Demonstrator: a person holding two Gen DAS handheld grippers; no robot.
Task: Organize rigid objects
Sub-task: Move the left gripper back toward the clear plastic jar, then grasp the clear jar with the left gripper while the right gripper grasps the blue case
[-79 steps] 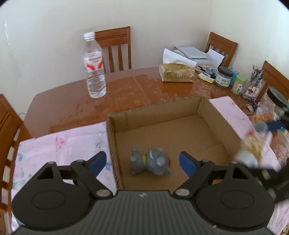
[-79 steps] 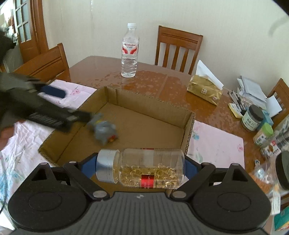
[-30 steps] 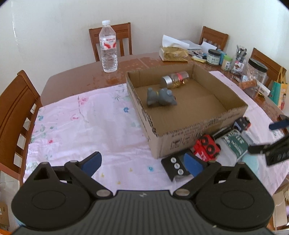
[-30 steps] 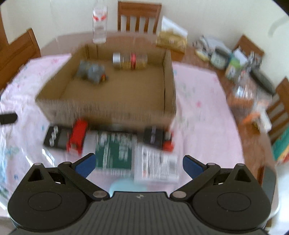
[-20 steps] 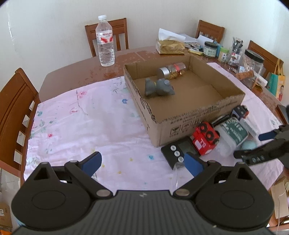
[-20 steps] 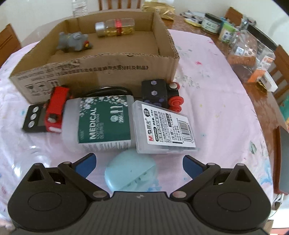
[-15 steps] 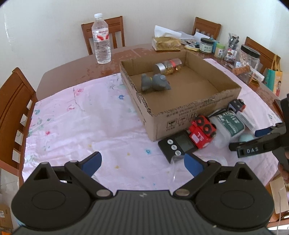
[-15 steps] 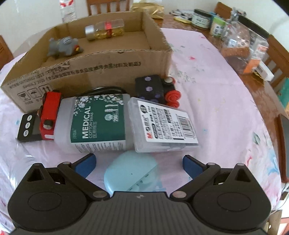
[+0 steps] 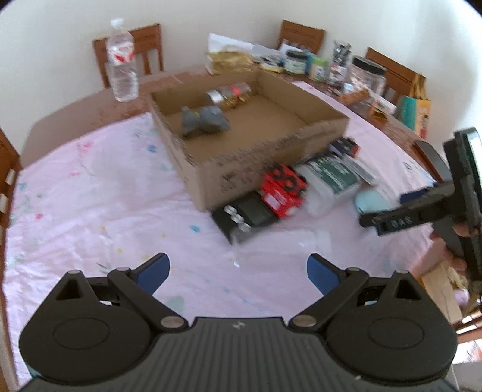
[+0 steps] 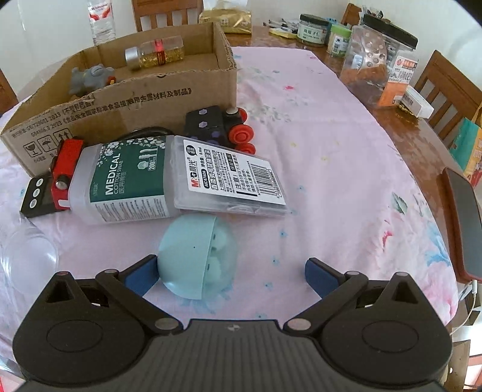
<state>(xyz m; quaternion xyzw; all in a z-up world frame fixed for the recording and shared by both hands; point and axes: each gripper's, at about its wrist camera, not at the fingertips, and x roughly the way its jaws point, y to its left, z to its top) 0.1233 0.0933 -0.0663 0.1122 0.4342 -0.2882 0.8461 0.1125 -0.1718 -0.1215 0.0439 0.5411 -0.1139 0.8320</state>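
Two items already in cardboard box (image 10: 168, 87). Right tongs (image 10: 230, 273) wide apart, straddling pale blue round case (image 10: 197, 256) at near tabletop edge, left pad touching or nearly. Best centred before squeezing, curved shell likely slippery. Left tongs (image 9: 238, 271) apart, empty.

One cardboard box (image 10: 126, 99), two toy trains (image 10: 221, 126), one capsule bottle (image 10: 155, 52), one swab tub (image 10: 123, 181), three jars (image 10: 313, 28)
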